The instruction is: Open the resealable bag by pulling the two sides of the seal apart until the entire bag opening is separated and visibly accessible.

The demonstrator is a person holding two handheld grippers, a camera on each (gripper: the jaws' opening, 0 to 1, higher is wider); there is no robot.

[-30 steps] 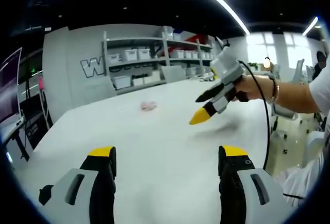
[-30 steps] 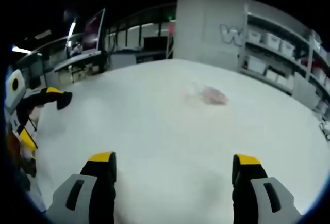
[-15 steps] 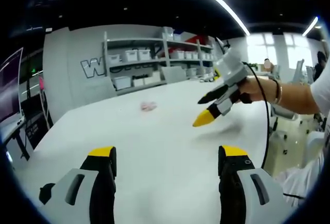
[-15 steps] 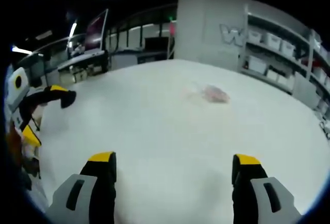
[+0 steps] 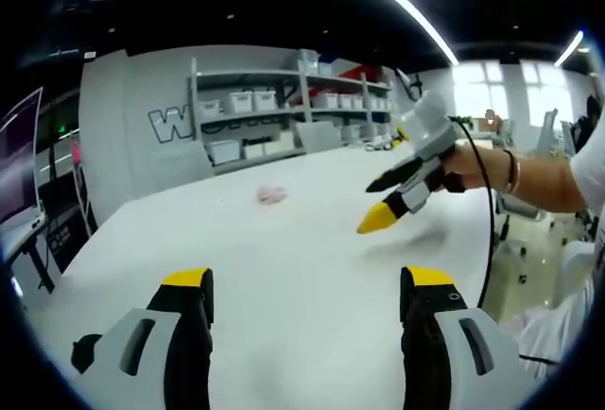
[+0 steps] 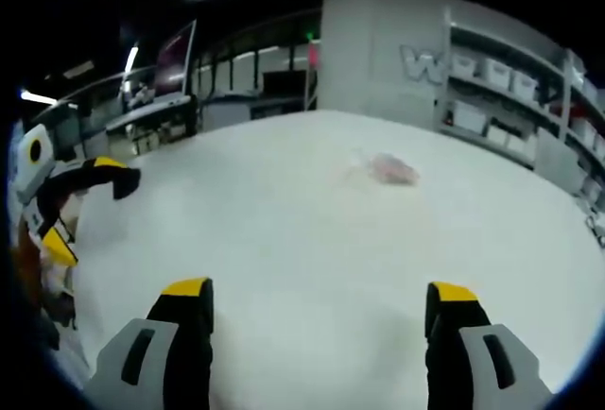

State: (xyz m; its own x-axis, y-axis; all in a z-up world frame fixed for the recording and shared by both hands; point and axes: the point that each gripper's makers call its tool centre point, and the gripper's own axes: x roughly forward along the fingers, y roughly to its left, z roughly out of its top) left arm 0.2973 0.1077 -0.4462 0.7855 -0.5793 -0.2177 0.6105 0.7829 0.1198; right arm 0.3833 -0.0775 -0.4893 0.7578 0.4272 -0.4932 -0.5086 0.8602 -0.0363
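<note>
Both grippers wide open, nothing grabbed

Left gripper (image 5: 301, 297) and right gripper (image 6: 317, 311) hang over the white table (image 6: 284, 240), jaws spread, touching nothing; the resealable bag (image 6: 389, 170) lies well ahead of both.

Grey grippers, black fingers (image 5: 194, 320) yellow-tipped; black cable (image 5: 489, 230), wrist bracelet (image 5: 511, 172), white sleeve (image 5: 591, 169)

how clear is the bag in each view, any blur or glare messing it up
Left gripper view: the bag is a small, faint pink smudge far off on the table, its seal unreadable; bright windows wash out the right side. Right gripper view: softer overall, the bag a hazy pinkish patch; fisheye bends the shelves in both views.
</note>
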